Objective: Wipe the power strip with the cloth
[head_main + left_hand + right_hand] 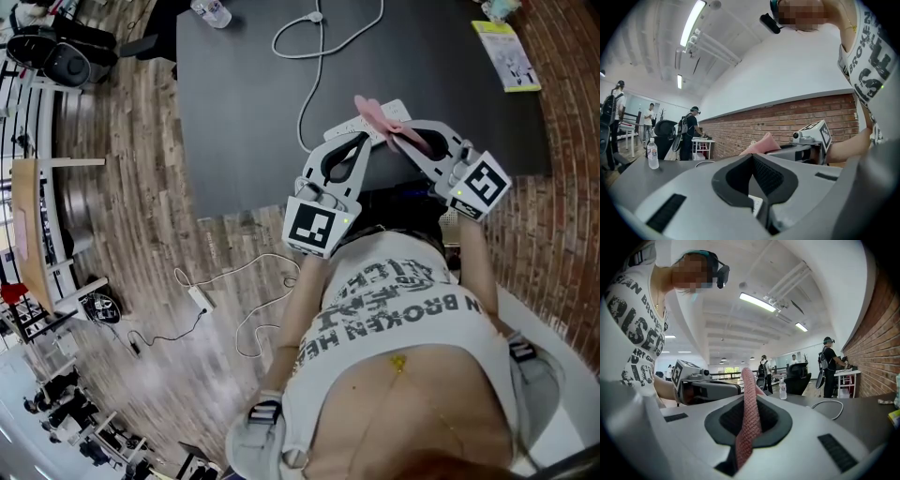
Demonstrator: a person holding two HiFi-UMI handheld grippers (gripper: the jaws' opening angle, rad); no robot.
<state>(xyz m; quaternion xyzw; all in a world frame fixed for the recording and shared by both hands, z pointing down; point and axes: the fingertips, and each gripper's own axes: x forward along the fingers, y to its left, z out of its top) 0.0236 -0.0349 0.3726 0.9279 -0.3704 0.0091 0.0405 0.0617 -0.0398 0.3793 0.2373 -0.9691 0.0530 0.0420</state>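
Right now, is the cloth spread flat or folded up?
Folded: the cloth stands as a narrow strip pinched in the right claw, not spread over the power strip.

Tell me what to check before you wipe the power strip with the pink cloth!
1. Cloth clamped in right hand-held gripper: ok.
2. Cloth above power strip: ok.
3. Cloth touching the strip: cannot tell.
4. Left hand-held gripper shut, empty, by the strip: ok.
5. Strip unplugged: cannot tell; its cord leaves the picture.
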